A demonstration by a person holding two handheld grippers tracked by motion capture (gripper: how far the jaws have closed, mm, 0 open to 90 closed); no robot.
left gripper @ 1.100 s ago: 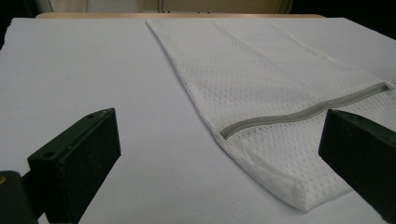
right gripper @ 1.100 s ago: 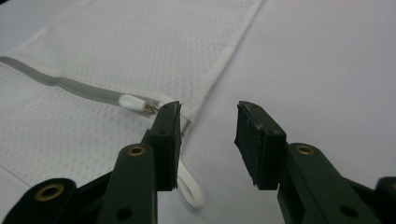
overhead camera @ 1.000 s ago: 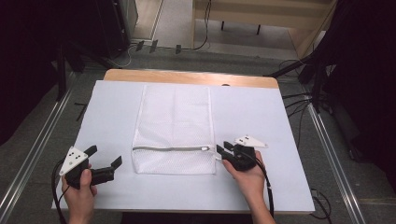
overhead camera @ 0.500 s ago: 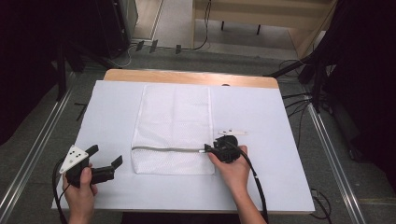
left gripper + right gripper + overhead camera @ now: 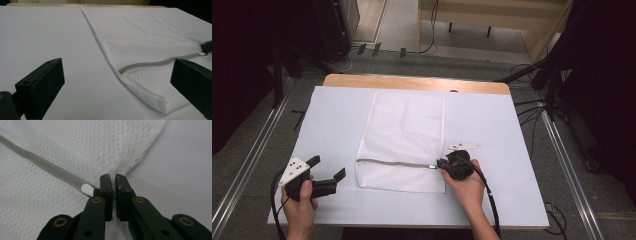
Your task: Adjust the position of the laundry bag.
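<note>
The left gripper [image 5: 328, 181] is waiting wide open on the white table [image 5: 337, 115], just beside the mesh laundry bag [image 5: 404, 140] lying flat in the middle. The right gripper [image 5: 112, 180] is pinching the bag's cloth right by the white zipper pull [image 5: 86, 188], probably to hold that end steady.

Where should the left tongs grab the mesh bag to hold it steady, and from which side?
Take the mesh bag at its near left corner, just below the grey zipper. Come in low from the left, where the open left tongs already face it. The bag lies flat, and that folded edge probably gives the thickest bite, opposite the right tongs.
</note>
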